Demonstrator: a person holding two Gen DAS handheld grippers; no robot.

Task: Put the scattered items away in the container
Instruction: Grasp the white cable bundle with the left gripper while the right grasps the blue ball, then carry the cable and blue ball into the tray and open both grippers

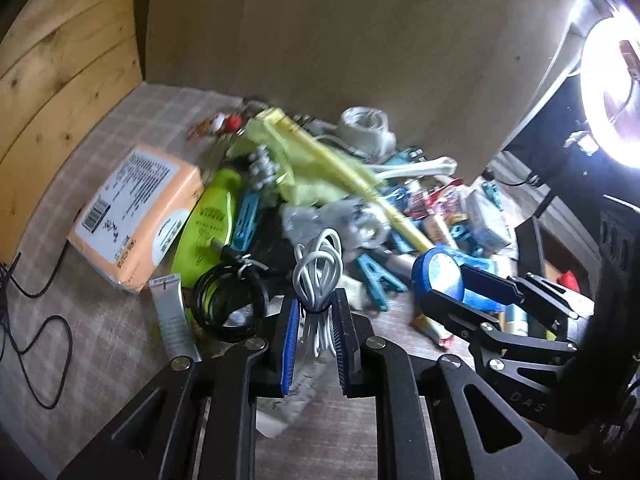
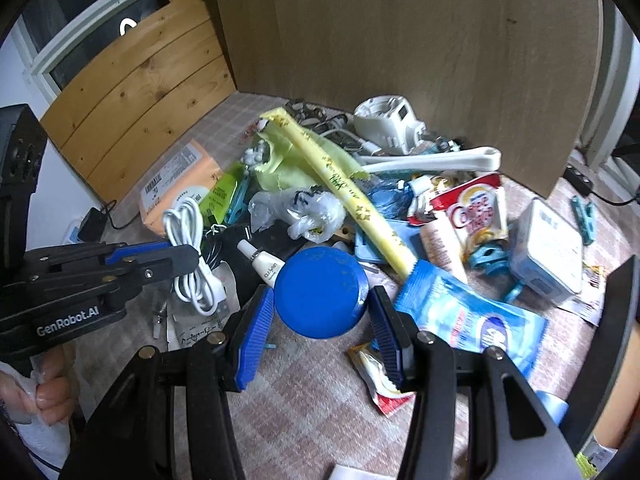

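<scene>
My left gripper is shut on a coiled white cable and holds it above the tablecloth; it also shows in the right wrist view. My right gripper is shut on a round blue tin, which also shows in the left wrist view. Both are held just in front of a heap of scattered items: a yellow tube, an orange tissue pack, a green bottle and a blue wipes packet. No container shows in either view.
A brown board stands behind the heap and wooden planks at the left. A coiled black cable, a small white tube, a white box, snack packets and blue clips lie around. A black cord trails at the left.
</scene>
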